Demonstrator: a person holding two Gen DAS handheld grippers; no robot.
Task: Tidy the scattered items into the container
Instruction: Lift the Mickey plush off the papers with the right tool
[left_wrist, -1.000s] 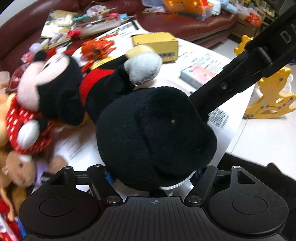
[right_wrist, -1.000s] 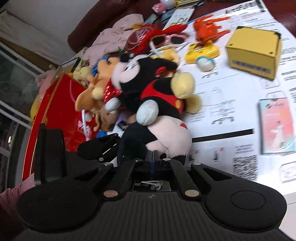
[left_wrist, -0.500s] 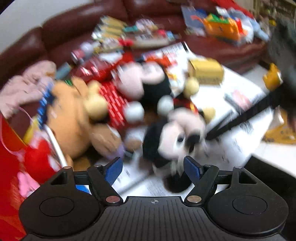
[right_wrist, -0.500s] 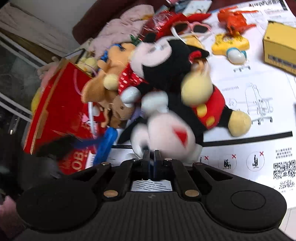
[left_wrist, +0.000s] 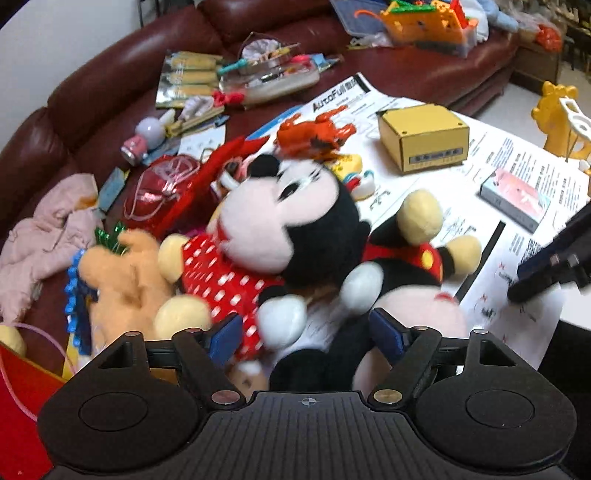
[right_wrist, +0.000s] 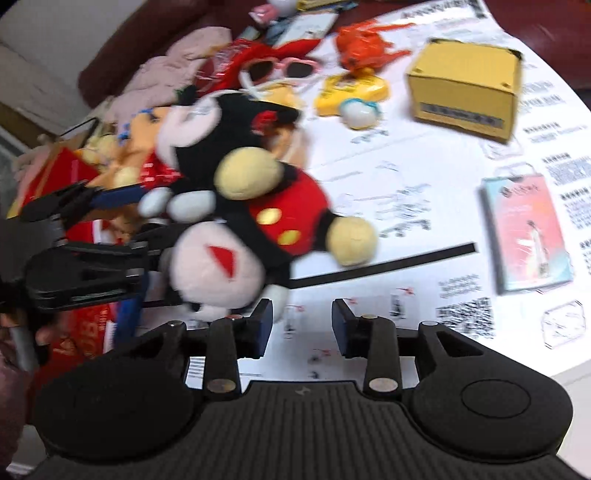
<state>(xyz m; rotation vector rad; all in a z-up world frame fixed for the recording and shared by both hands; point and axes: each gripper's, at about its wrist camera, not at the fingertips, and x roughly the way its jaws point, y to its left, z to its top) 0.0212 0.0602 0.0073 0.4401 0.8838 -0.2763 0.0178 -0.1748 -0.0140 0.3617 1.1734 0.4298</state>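
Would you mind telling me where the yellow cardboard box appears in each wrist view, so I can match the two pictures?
Left wrist: yellow cardboard box sits upper right of centre, on the white instruction sheet.
Right wrist: the box is at upper right, on the same sheet.
Shared landmark: the orange crab toy, just left of the box.

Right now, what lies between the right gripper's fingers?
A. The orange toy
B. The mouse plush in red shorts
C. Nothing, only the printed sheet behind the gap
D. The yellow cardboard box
C: the right gripper has its fingers apart with only the printed sheet showing in the gap; the mouse plush in red shorts lies up and left of them.
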